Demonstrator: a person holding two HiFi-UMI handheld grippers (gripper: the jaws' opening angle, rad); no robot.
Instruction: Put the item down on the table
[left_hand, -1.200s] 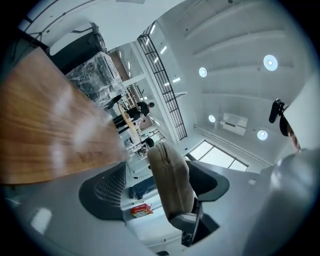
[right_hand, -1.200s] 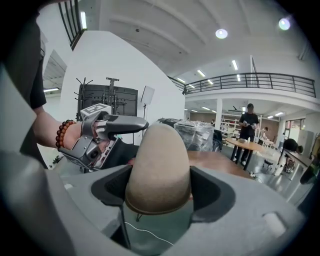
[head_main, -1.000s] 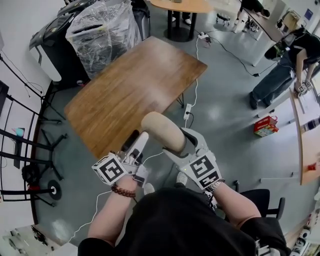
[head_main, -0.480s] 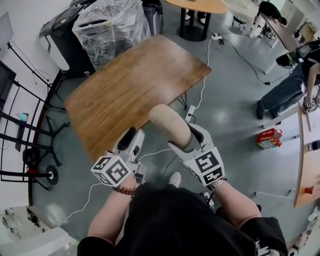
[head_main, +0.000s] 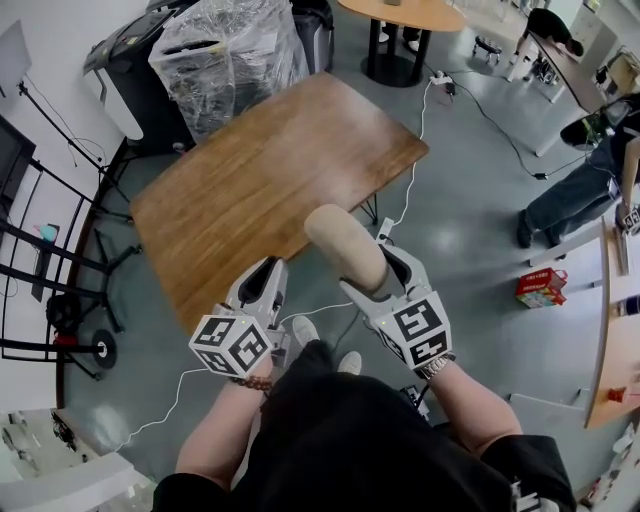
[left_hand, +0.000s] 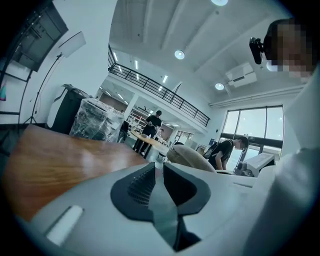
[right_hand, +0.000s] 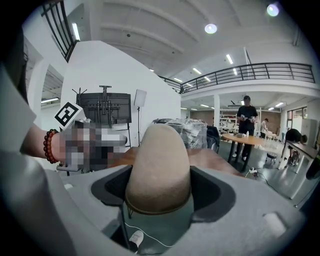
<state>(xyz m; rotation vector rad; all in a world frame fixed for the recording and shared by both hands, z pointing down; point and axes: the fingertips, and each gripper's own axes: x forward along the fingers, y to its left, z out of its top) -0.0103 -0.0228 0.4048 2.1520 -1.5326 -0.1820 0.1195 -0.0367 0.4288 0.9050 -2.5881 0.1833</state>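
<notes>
A beige rounded item (head_main: 343, 243) is held off the near right corner of the wooden table (head_main: 250, 170), above the floor. My right gripper (head_main: 372, 275) is shut on its lower end, and in the right gripper view the item (right_hand: 159, 160) fills the space between the two dark pads. My left gripper (head_main: 266, 272) hovers at the table's near edge, to the left of the item. Its jaws are closing and stand almost together with nothing between them (left_hand: 156, 172). The left gripper view shows the tabletop (left_hand: 50, 160) and the item (left_hand: 190, 156) beyond the jaws.
A plastic-wrapped bundle (head_main: 225, 55) stands behind the table, with a round table (head_main: 400, 12) further back. A white cable and power strip (head_main: 385, 222) lie on the floor by the table's right side. Black stands (head_main: 50, 300) are at the left. A person (head_main: 575, 185) and a red box (head_main: 538, 286) are at the right.
The left gripper's jaws have narrowed from wide apart to almost together, and it has drawn back a little toward the table's near edge. The right gripper still holds the beige item.
</notes>
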